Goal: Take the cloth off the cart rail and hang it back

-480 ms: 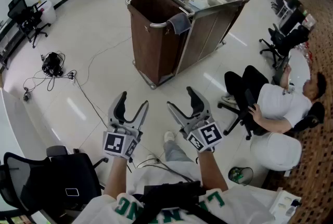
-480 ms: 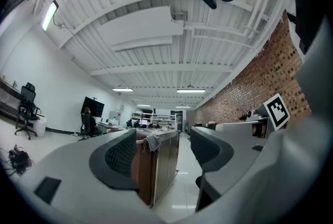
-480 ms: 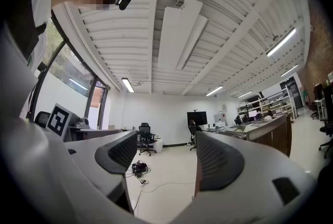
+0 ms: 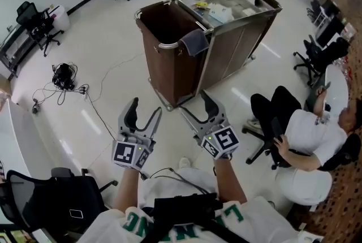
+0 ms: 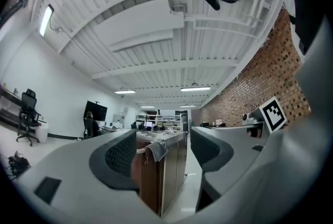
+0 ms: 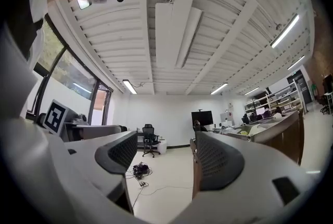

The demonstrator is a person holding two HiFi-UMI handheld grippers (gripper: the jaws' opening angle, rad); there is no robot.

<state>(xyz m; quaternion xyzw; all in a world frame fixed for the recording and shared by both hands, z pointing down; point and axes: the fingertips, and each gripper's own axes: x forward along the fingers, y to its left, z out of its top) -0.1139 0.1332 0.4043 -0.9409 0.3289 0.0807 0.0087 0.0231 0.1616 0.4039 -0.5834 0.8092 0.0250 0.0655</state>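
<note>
Left tongs point(image 4: 145, 109): jaws spread, nothing between them. Held low in front of the person, over the bare floor point(image 4: 113, 38). In the left gripper view the gap between the jaws frames the cart point(image 4: 226, 50) and the cloth point(image 4: 195, 41), both well ahead.

Right tongs point(image 4: 196, 106): jaws spread wide, empty. Near the left tongs, not touching them. The right gripper view shows open floor between the jaws, with the cart's edge off to the right.

Cloth: grey, draped over the cart rail point(image 4: 168, 44), at the corner where the brown bag point(image 4: 167, 69) meets the metal cabinet part. Both tongs are well apart from it.

The cart's top tray point(image 4: 226, 1) holds small items, too small to identify.

Surroundings: a seated person point(image 4: 302, 140) to the right of the cart; a cable bundle point(image 4: 63, 75) on the floor at left.
</note>
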